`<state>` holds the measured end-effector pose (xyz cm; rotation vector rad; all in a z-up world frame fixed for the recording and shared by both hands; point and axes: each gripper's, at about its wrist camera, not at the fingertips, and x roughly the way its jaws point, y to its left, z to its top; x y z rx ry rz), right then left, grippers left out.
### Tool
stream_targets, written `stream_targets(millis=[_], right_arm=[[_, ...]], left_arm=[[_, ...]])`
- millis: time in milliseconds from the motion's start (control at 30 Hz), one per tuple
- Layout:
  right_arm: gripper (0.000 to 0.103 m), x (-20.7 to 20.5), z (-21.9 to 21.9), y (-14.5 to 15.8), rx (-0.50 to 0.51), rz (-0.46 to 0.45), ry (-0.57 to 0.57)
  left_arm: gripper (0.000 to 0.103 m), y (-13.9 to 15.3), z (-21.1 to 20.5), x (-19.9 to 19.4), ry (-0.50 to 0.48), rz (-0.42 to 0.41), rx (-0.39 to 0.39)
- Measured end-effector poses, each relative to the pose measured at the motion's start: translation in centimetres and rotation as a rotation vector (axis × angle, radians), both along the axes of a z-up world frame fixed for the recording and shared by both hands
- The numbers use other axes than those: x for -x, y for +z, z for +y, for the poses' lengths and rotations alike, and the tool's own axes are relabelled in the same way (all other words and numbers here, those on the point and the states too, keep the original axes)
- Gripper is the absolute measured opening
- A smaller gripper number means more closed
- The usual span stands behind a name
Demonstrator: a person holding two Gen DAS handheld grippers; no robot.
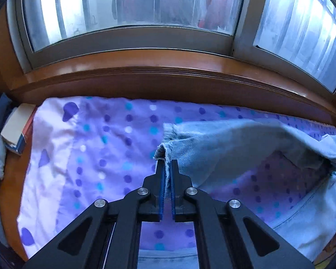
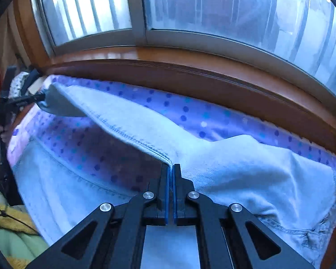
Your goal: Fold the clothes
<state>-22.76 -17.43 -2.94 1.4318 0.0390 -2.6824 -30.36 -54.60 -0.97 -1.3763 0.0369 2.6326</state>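
Both tongs are clamped on the jeans (image 2: 224, 157) — left tongs (image 1: 167, 163) on the frayed hem, right tongs (image 2: 170, 167) on the leg's side seam. Between them the raised leg is stretched left to right above the dotted bed sheet (image 1: 96, 148).

Pale blue denim jeans (image 2: 224, 165) lay over a purple sheet (image 1: 96, 148) dotted blue, violet and white, under black tongs (image 1: 167, 163) with blue pads.

surface: bed (image 1: 11, 192) with wooden edge | cover: purple dotted sheet (image 1: 105, 148) spread over it | on sheet: light blue jeans (image 2: 246, 168), one leg lifted off, the other flat | left edge: small box (image 1: 14, 132)
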Motion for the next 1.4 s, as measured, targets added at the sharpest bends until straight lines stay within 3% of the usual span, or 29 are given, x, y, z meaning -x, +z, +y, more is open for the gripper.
stream_targets(millis=[67,167,300,367,400,467,533,600,667,767,833,967,1067,1167,1233,1300,1400], right_arm=[[0.003,2.0,-0.4,0.9,0.005,0.027,-0.042],[0.003,3.8,-0.9,5.5,-0.055,0.153,-0.117],[0.003,2.4,-1.6,11.2,-0.057,0.348,-0.184],[0.003,0.2,-2.8,11.5,-0.032,0.400,-0.175],[0.003,-0.4,-3.7,10.3,-0.033,0.377,-0.164],[0.003,-1.5,-5.7,6.4,-0.040,0.292,-0.136],[0.003,-2.3,-7.7,1.5,-0.050,0.174,-0.115],[0.003,-3.0,-9.6,-3.5,-0.063,0.044,-0.098],[0.003,-4.1,-10.8,-7.4,-0.076,-0.056,-0.103],[0.003,-5.3,-10.4,-8.7,-0.056,-0.098,-0.141],[0.003,-5.5,-9.9,-8.5,-0.032,-0.115,-0.162],[0.008,-4.7,-10.9,-7.0,-0.108,-0.187,-0.134],[0.026,-4.9,-13.7,-3.2,-0.195,-0.128,-0.054],[0.039,-3.8,-16.5,-0.3,-0.117,-0.055,0.060],[0.039,-1.7,-18.7,0.5,-0.052,-0.031,0.129],[0.039,1.0,-21.5,-0.7,-0.002,-0.038,0.192],[0.039,3.4,-27.5,-3.4,0.030,-0.023,0.315]], left_arm=[[0.004,0.7,-0.3,1.2,-0.015,0.013,-0.001],[0.004,3.3,-0.2,4.2,-0.060,0.072,0.008],[0.004,10.8,-1.0,6.1,-0.082,0.283,-0.003],[0.004,13.7,-2.1,5.2,-0.098,0.383,-0.014],[0.004,14.2,-2.6,4.7,-0.109,0.419,-0.003],[0.004,13.1,-3.8,3.6,-0.136,0.431,0.011],[0.004,9.5,-4.7,2.7,-0.151,0.398,0.046],[0.004,4.5,-5.8,1.7,-0.158,0.315,0.079],[0.005,-0.4,-7.2,0.4,-0.155,0.198,0.059],[0.008,-5.5,-9.0,-1.9,-0.142,0.048,0.010],[0.019,-7.8,-10.0,-3.6,-0.144,-0.021,-0.002],[0.023,-7.9,-10.5,-5.4,-0.155,-0.057,0.058],[0.023,-6.3,-11.2,-5.6,-0.137,-0.041,0.111],[0.025,-4.1,-13.0,-5.8,-0.111,0.007,0.046],[0.034,-2.8,-13.6,-5.3,-0.099,0.041,-0.012],[0.043,-2.3,-13.3,-3.6,-0.113,0.061,-0.055],[0.044,-3.3,-11.5,0.3,-0.155,0.033,-0.066]])
